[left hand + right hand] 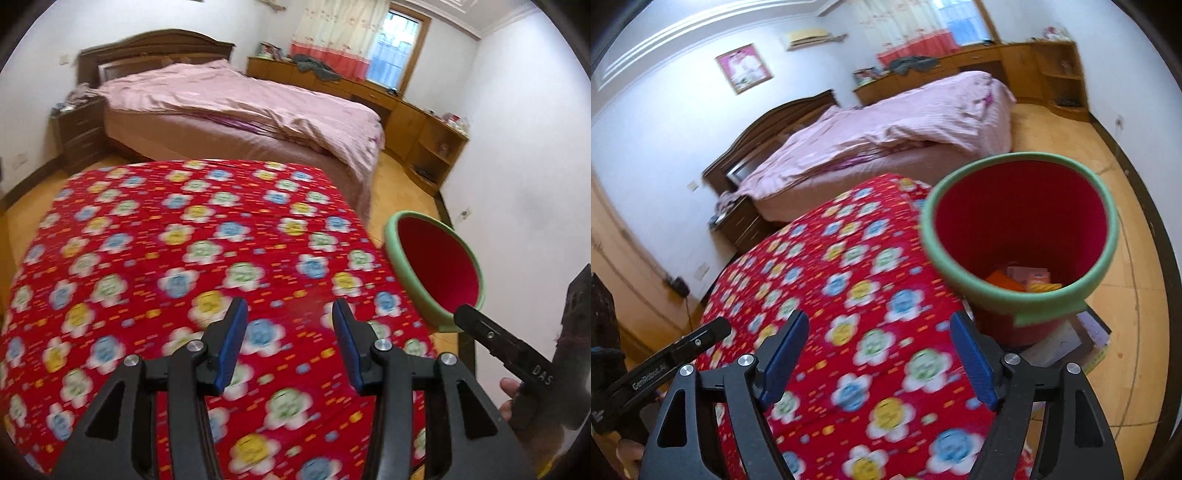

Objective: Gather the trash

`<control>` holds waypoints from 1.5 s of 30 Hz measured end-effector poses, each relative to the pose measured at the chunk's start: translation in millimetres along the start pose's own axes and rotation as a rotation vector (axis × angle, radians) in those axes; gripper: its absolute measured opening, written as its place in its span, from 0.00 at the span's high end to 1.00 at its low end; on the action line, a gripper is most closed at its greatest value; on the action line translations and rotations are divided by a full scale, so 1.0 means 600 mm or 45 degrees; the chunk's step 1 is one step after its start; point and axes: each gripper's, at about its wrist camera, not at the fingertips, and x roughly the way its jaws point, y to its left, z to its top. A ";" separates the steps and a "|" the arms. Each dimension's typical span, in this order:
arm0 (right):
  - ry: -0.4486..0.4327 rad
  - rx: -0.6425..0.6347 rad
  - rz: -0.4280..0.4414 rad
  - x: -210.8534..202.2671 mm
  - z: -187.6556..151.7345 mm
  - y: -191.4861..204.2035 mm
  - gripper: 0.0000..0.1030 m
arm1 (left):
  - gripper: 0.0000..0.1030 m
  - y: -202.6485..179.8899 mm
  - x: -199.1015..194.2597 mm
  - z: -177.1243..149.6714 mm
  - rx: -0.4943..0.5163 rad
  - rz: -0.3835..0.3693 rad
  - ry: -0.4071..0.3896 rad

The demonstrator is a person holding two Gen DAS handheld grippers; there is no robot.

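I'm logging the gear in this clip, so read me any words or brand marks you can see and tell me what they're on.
"DAS": on the right gripper arm, seen in the left wrist view; letters beyond it are hidden.
"GenRobot.AI": on the left gripper arm, seen in the right wrist view; slightly blurred.
Packets in the bin: print too blurred to read.

One red bin (1019, 236) with a few wrappers (1027, 281), one flowered table (192, 258), one bed (236, 107).

Left claw (290, 325) agape, empty; right claw (879, 339) agape, empty.
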 end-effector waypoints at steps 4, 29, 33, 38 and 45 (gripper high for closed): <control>0.006 -0.101 -0.007 0.002 -0.024 0.051 0.22 | 0.54 0.043 -0.029 -0.017 -0.044 0.070 -0.023; -0.183 -0.365 0.018 -0.025 -0.160 0.144 0.19 | 0.54 0.100 -0.114 -0.144 -0.058 0.395 -0.206; -0.193 -0.354 0.006 -0.031 -0.167 0.142 0.19 | 0.54 0.105 -0.115 -0.151 -0.074 0.416 -0.203; -0.221 -0.363 -0.019 -0.037 -0.175 0.146 0.19 | 0.54 0.103 -0.115 -0.154 -0.067 0.406 -0.205; -0.238 -0.382 -0.030 -0.040 -0.183 0.150 0.19 | 0.54 0.106 -0.117 -0.155 -0.073 0.415 -0.217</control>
